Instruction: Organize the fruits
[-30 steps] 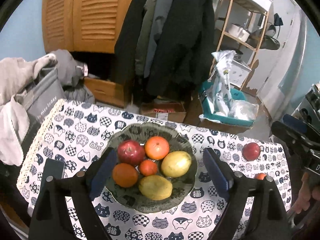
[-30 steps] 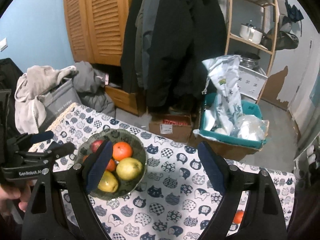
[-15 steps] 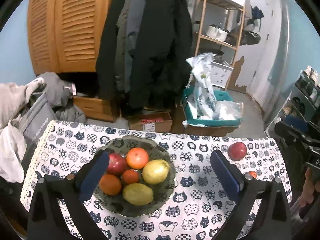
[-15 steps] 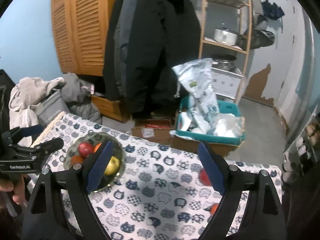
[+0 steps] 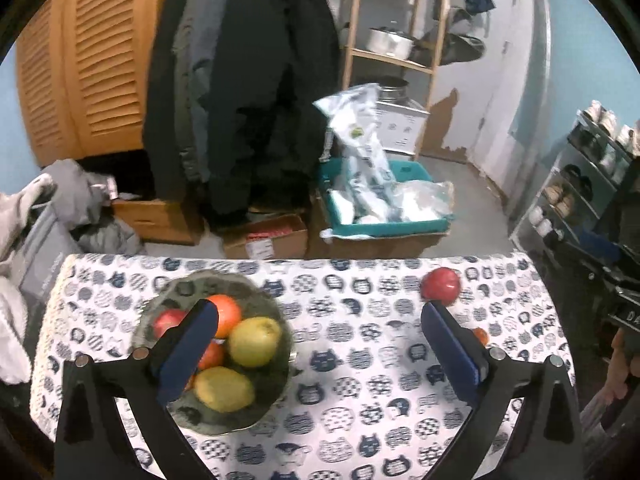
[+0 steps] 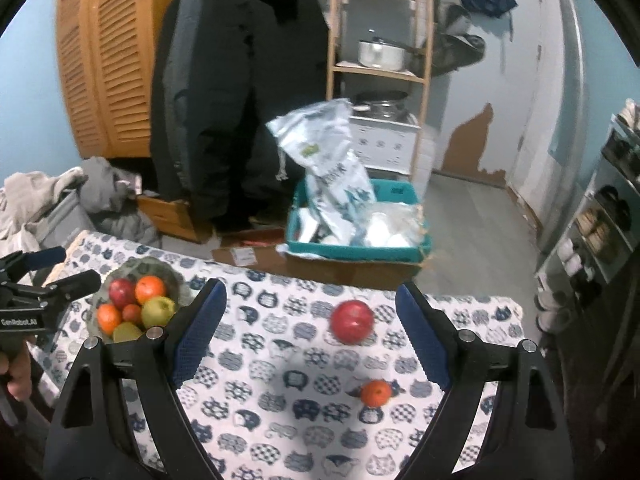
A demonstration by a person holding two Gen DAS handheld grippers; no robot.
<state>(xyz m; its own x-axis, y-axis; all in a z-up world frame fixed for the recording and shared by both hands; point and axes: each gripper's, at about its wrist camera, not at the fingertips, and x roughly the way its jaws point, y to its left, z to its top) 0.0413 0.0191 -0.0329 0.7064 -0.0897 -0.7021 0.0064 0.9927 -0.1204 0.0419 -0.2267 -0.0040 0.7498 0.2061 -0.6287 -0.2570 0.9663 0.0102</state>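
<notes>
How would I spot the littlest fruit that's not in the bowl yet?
Find the table with the cat-print cloth, then look away from the green bowl of fruit toward the bare end. Two fruits lie loose there: a red apple and, nearer the camera, the small orange mandarin, clearly smaller.

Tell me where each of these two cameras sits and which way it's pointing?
Left wrist: on the left gripper, angled down at the table; bowl near its left finger, and a hand at the right edge.
Right wrist: on the right gripper, angled down at a red apple and small orange; left gripper and a hand at left.
Shared: bowl, apple, patterned tablecloth.
</notes>
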